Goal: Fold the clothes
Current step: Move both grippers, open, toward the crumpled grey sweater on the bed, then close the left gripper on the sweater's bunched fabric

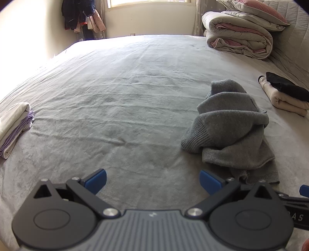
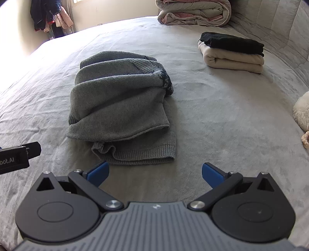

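Sweater (image 2: 121,108), grey and crumpled, lies on the bed (image 1: 119,96) just ahead of both empty, spread-open tools: left tool (image 1: 152,180), right tool (image 2: 154,173). Only the left view shows a white-and-lilac folded stack (image 1: 14,125).

Grey bed (image 2: 212,108): crumpled grey sweater (image 2: 119,100), folded stacks (image 2: 233,54), duvet (image 1: 239,36).

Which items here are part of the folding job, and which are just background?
In play:
- grey sweater, crumpled, unfolded
- left gripper, open, empty
- right gripper, open, empty
- black-and-cream stack, folded
- white-and-lilac stack, folded

Lying about:
- rolled duvet
- hanging clothes in the corner
- fluffy white thing, cut off at the edge
- bed
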Demonstrator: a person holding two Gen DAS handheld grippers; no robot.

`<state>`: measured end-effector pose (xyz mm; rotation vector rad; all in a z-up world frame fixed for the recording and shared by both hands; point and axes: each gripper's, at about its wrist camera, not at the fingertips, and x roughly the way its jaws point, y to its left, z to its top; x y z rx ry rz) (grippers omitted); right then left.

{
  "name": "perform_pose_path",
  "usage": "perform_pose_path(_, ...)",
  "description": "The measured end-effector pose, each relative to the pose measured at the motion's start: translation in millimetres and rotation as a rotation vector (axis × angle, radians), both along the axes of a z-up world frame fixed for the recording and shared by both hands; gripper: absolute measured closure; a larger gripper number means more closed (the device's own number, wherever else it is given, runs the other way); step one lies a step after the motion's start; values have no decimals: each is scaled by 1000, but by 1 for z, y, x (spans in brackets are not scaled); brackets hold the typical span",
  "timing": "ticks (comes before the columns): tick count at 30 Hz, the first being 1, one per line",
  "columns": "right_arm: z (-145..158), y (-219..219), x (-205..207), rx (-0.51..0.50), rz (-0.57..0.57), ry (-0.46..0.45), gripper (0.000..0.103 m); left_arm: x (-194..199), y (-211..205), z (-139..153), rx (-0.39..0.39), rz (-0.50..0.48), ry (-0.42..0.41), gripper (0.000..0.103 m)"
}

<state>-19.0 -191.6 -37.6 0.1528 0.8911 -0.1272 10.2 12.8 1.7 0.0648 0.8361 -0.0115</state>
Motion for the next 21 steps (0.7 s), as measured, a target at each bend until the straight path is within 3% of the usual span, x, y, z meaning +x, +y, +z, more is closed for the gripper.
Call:
perform_pose_path(12, 18, -4, 41, 11, 27, 14, 0, 32, 3, 16, 6, -93, -20, 0)
perform_pose_path(21, -1, -3, 87, 12, 73, 27, 0, 67, 4, -10, -67, -93, 3, 0)
